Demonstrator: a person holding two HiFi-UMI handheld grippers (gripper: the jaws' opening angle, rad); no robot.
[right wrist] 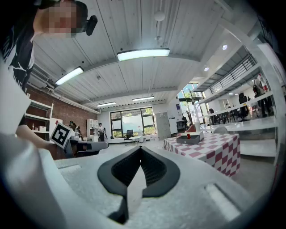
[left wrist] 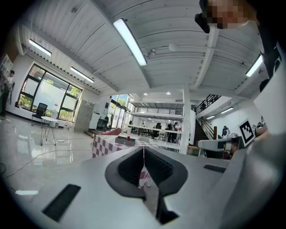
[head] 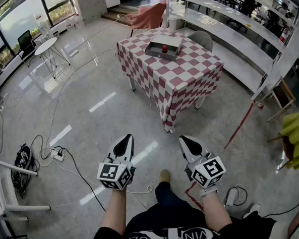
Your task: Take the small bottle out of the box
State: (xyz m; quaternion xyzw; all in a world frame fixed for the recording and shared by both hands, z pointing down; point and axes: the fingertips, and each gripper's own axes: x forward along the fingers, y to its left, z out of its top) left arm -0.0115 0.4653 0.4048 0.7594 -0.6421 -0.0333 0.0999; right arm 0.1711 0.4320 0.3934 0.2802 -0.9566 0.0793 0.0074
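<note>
Progress: nothing done yet | small bottle (head: 164,48) is sitting inside box (head: 154,49) on counter (head: 188,76), 12 o'clock, well apart | left hand-held gripper (head: 129,138) and right hand-held gripper (head: 185,140) are hanging closed, empty | Remaining: approaching, grasping, lifting out.

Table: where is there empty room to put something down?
The whole near half of the table is bare, from the box to the front corner. Crowded only at the far edge: box and white cylinder.
</note>
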